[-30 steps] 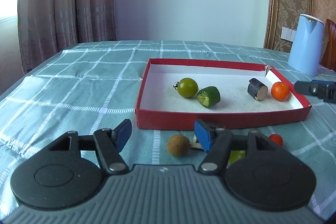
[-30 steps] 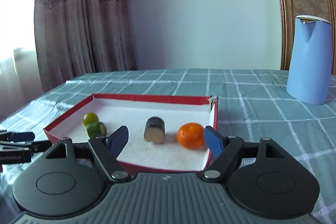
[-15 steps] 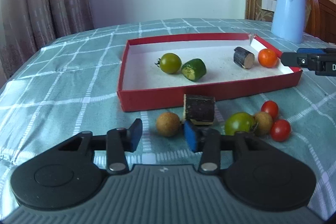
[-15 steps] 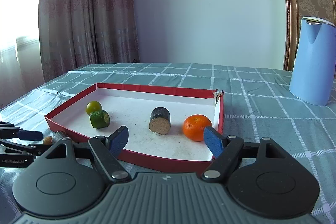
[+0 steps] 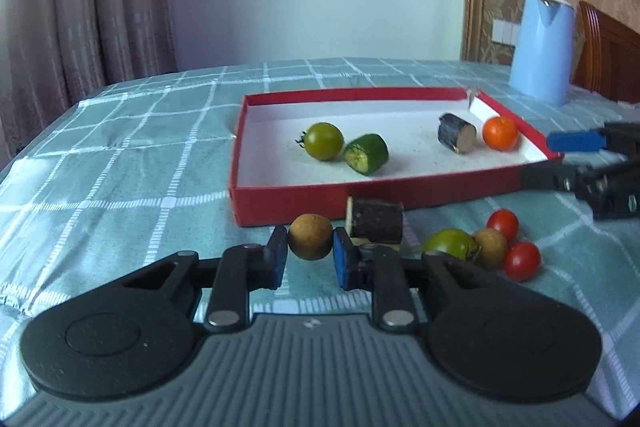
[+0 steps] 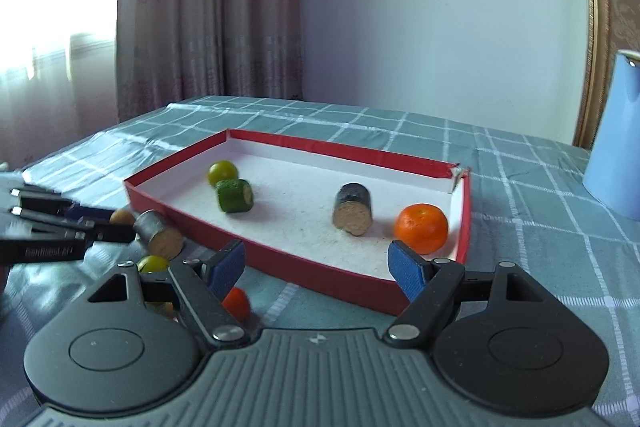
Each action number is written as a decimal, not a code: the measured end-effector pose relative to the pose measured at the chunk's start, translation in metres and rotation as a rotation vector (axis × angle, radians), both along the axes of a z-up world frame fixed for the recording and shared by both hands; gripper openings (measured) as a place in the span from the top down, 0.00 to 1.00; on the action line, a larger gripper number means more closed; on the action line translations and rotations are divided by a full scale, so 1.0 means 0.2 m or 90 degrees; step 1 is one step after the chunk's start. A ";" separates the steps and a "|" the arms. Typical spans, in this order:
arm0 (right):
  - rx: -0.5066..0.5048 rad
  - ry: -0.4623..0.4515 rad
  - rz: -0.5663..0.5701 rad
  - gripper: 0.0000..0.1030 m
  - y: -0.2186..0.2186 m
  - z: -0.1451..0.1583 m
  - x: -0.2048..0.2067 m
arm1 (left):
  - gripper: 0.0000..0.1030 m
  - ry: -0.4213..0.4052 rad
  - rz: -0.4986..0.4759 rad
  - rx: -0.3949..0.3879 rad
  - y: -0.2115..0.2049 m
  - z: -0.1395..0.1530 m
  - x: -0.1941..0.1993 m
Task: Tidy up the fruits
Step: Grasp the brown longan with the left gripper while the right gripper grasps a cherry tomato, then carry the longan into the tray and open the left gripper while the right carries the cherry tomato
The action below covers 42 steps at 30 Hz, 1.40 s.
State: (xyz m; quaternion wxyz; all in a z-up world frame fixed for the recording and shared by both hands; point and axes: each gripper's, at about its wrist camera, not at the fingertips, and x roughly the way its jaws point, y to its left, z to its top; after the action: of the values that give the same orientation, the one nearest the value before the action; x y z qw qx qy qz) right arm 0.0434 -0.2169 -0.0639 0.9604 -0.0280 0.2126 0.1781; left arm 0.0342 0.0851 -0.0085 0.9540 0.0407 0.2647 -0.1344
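My left gripper (image 5: 310, 258) is shut on a round brown longan (image 5: 310, 237), just in front of the red tray (image 5: 400, 193). The tray holds a green tomato (image 5: 324, 141), a cucumber piece (image 5: 367, 159), a dark cane piece (image 5: 456, 138) and an orange (image 5: 500, 133). Beside the longan on the cloth lie a dark cane piece (image 5: 376, 221), a green tomato (image 5: 450, 243), another longan (image 5: 490, 247) and two red tomatoes (image 5: 520, 261). My right gripper (image 6: 318, 269) is open and empty above the tray's near wall (image 6: 320, 277); it also shows in the left wrist view (image 5: 576, 155).
A blue kettle (image 5: 542, 49) stands on the checked tablecloth (image 5: 120, 163) behind the tray at the right, with a wooden chair (image 5: 608, 59) beyond it. Curtains hang behind the table's far left edge.
My left gripper has moved in and closed its fingers on the brown longan. The right gripper has swung so the tray sits more to its left, and stays open.
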 end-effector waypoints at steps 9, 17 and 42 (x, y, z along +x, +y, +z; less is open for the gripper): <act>-0.044 0.009 0.071 0.24 0.08 -0.04 -0.16 | 0.79 0.008 0.011 -0.025 0.03 0.00 0.01; -0.056 0.040 0.097 0.36 0.15 -0.07 -0.14 | 0.79 0.012 0.007 -0.018 0.02 -0.01 0.01; 0.009 -0.015 0.034 0.77 0.07 0.02 -0.13 | 0.79 -0.030 0.051 0.003 -0.07 0.09 -0.02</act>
State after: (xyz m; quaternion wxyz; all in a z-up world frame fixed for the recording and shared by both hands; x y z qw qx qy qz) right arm 0.0164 -0.2033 -0.0595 0.9578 -0.0293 0.1995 0.2049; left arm 0.0305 0.0704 0.0102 0.9646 0.0356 0.2438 -0.0947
